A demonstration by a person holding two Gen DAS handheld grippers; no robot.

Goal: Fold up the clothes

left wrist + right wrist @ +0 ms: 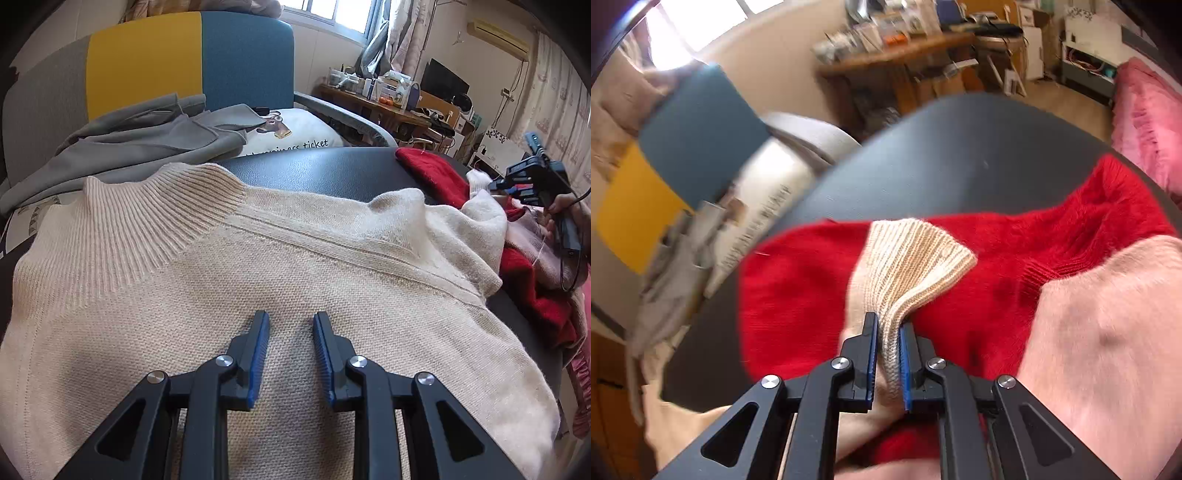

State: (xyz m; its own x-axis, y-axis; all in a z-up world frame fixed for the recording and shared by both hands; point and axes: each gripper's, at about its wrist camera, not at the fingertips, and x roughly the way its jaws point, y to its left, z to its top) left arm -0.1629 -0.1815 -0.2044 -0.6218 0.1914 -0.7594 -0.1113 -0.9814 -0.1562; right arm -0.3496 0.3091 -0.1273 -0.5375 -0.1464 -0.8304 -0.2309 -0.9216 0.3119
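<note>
A cream knit sweater (280,295) lies spread on a dark, smooth table (332,173), its ribbed turtleneck collar (155,221) at far left. The left gripper (291,325) hovers over the sweater's flat-knit body, jaws apart and empty. The right gripper (888,328) pinches a ribbed cream cuff (912,266), jaws narrow around it, above a fuzzy red sweater (1015,280). A grey garment (147,144) drapes over a chair (243,62) beyond. The right wrist view is motion-blurred at left.
</note>
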